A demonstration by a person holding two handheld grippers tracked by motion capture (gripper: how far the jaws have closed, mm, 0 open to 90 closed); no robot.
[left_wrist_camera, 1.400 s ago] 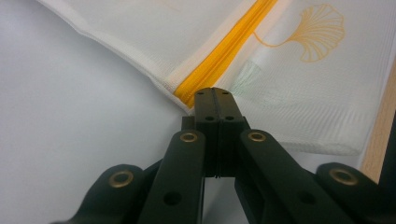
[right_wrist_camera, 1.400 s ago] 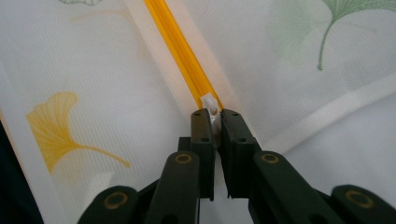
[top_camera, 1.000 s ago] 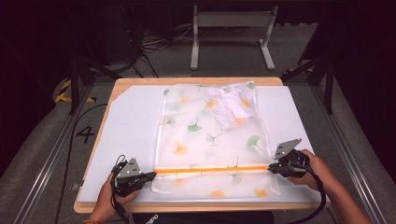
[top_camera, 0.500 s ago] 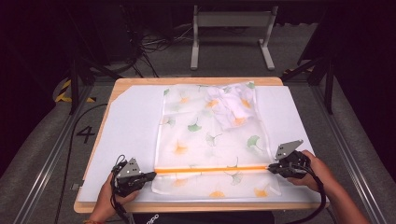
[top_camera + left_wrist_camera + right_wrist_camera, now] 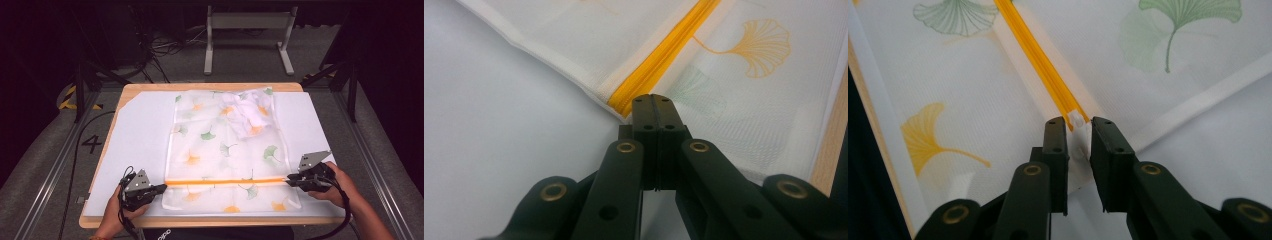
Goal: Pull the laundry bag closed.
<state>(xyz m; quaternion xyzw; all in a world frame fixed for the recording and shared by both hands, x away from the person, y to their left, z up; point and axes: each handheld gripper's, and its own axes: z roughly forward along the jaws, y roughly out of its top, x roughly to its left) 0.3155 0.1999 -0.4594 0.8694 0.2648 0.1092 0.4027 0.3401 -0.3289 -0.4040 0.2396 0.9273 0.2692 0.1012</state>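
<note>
High view: a wooden desk carries a white sheet. A translucent mesh bag printed with ginkgo leaves lies on the sheet, reaching from the far edge to the near edge, roughly mid-width. A white garment sits bunched inside the bag near its far right corner. An orange zipper runs across the bag parallel to the desk's near edge. The left gripper sits at the zipper's left end, the right gripper at its right end — each held by a hand coming in over the near edge.

Left gripper view: the left gripper has its jaws pressed flat together, clenched on the bag edge at the end of the orange zipper.

Right gripper view: the right gripper has its jaws parted — released — with the white zipper pull lying in the gap between them, at the end of the orange zipper.
</note>
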